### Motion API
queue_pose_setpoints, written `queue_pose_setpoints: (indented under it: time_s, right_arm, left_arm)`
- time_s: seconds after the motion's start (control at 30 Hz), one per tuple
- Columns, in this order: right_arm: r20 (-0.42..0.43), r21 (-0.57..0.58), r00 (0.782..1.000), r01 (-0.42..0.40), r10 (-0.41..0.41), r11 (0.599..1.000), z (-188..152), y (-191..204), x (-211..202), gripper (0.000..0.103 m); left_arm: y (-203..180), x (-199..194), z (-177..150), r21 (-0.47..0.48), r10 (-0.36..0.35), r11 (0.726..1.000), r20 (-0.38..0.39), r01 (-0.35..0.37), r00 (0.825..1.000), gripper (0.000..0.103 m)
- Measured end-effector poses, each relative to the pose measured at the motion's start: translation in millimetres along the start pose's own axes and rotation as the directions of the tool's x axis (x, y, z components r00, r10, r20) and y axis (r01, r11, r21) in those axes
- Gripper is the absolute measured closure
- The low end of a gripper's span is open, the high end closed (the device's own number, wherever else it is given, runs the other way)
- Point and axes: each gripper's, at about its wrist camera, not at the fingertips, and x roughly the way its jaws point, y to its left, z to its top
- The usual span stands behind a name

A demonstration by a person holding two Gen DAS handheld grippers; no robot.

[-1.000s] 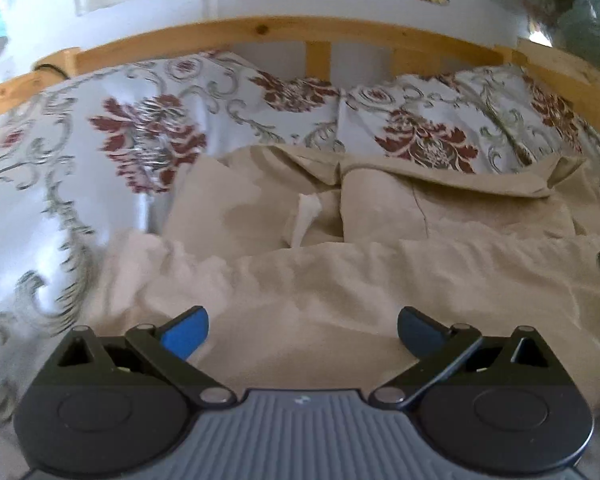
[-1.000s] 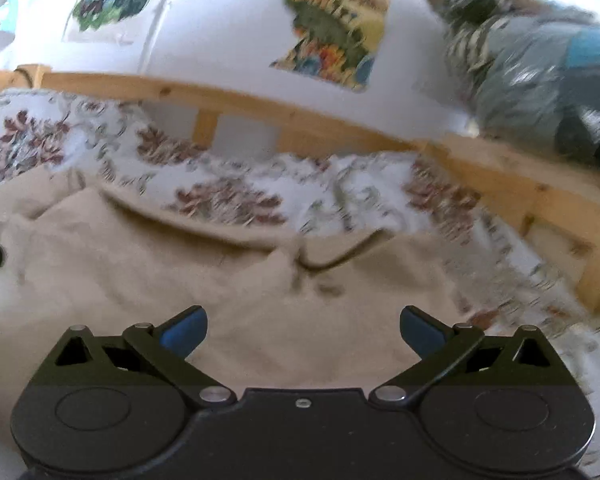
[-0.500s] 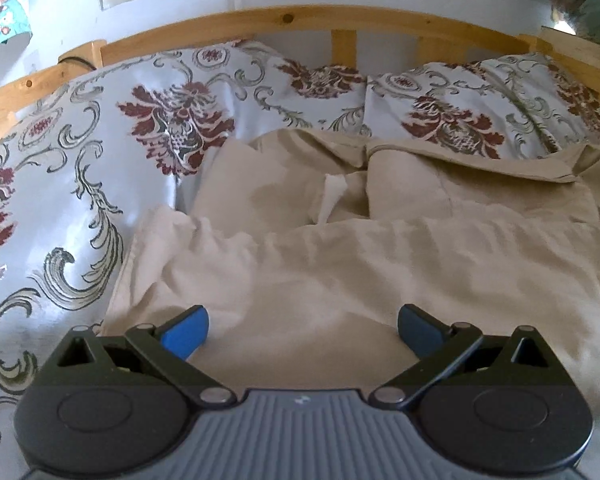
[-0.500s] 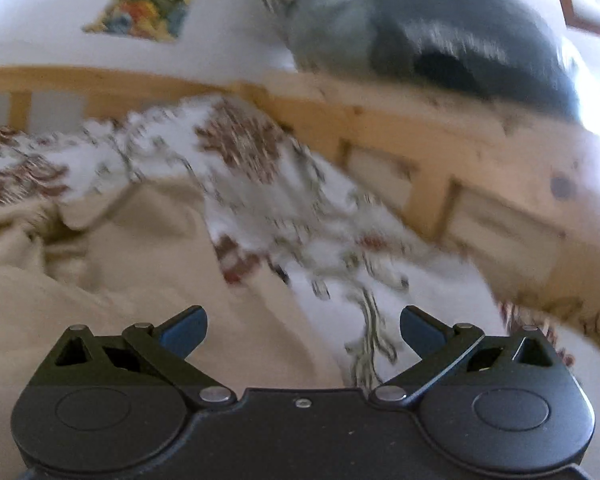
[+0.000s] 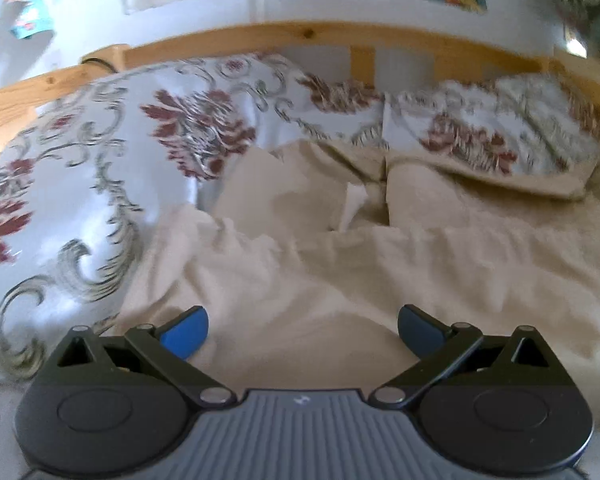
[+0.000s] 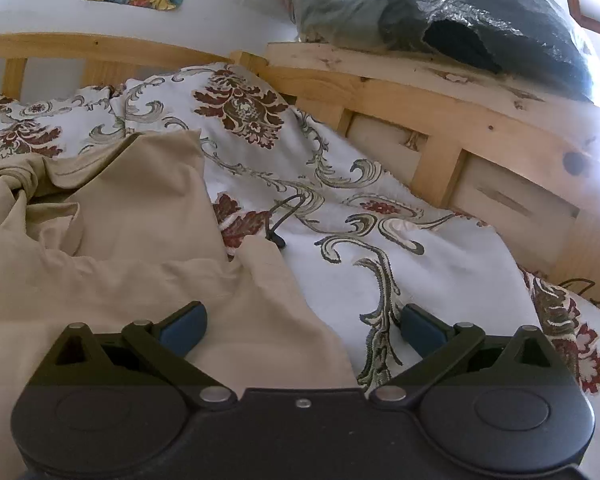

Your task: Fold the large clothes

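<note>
item: beige garment, large, spread rumpled on the bed's floral bedspread; both tools unladen.
left gripper and right gripper: fingers spread wide, grasping nothing, low over the near cloth. right side edge lies beside a black cord. fabric soft, creased, partly doubled over. advice: pinch matching corners, lift evenly, smooth wrinkles before laying the fold.
</note>
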Motion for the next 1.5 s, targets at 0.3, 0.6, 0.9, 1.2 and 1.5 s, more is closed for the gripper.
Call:
queue_pose_setpoints:
  time_s: [0.3,0.6,0.9,1.2,1.5]
  right_arm:
    - [0.193,0.061,0.98,-0.056,0.043,0.997,23,-3,-53,0.001]
    - [0.261,-0.183,0.846,-0.429,0.464,0.885,58,70,-94,0.001]
    - [0.113,-0.259,0.869,-0.442,0.482,0.859,117,170,-38,0.001]
    - [-0.002,-0.311,0.895,-0.424,0.445,0.851,73,203,-4,0.001]
    - [0.099,-0.292,0.865,-0.447,0.492,0.846,81,141,-72,0.001]
  left_arm:
    - [24,-61,-31,-0.124,-0.092,0.988,-0.023,0.088,0.995,0.0]
    - [63,-30,-39,-0.305,-0.295,0.918,-0.099,0.253,0.95,0.0]
    - [114,-8,-30,-0.496,-0.368,0.818,-0.061,0.292,0.928,0.014]
    - [140,-19,-32,-0.546,-0.266,0.81,-0.021,0.212,0.964,0.05]
    - [134,-24,-15,-0.465,-0.187,0.871,-0.012,0.16,0.982,0.093]
